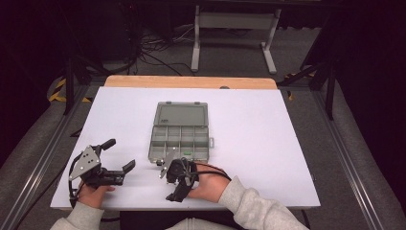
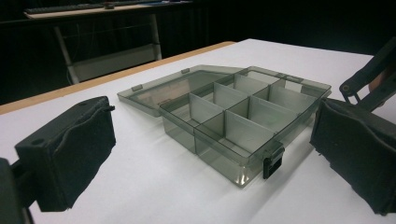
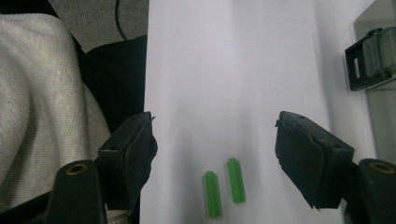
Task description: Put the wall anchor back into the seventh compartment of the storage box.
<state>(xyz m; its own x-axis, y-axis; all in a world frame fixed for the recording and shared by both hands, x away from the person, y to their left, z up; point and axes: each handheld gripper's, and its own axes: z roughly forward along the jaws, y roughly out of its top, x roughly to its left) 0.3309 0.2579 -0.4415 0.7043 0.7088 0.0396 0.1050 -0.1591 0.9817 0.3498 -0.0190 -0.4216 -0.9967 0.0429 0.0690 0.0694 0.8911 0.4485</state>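
A white table (image 1: 268, 139) carried a grey translucent compartment box (image 1: 180, 137) near its middle, lid (image 1: 181, 115) swung fully open and lying flat on the far side. The box was divided into small compartments; no contents could be made out in them. A black latch (image 2: 272, 161) stood at the box's near front edge.

The left gripper (image 1: 119, 158) was held in the person's left hand (image 1: 91, 194) at the near left of the table, well apart from the box. Its jaws stood wide open, with nothing between them. In the left gripper view the box lay ahead, framed between the two padded jaws, with bare table between the jaws and the box.

The right gripper (image 1: 163, 168) was held in the right hand (image 1: 210, 187) just in front of the box's near edge, pointing down at the table. Its jaws also stood wide open. In the right gripper view two green plastic wall plugs (image 3: 224, 185) lay side by side on the white surface, between the two jaws and close to the camera, touching neither pad. They lay nearly parallel, just apart from each other. The box's latch and corner showed at the upper right of that view, beyond the right-hand jaw. A light knitted sleeve (image 3: 42, 93) showed at the left of that view.
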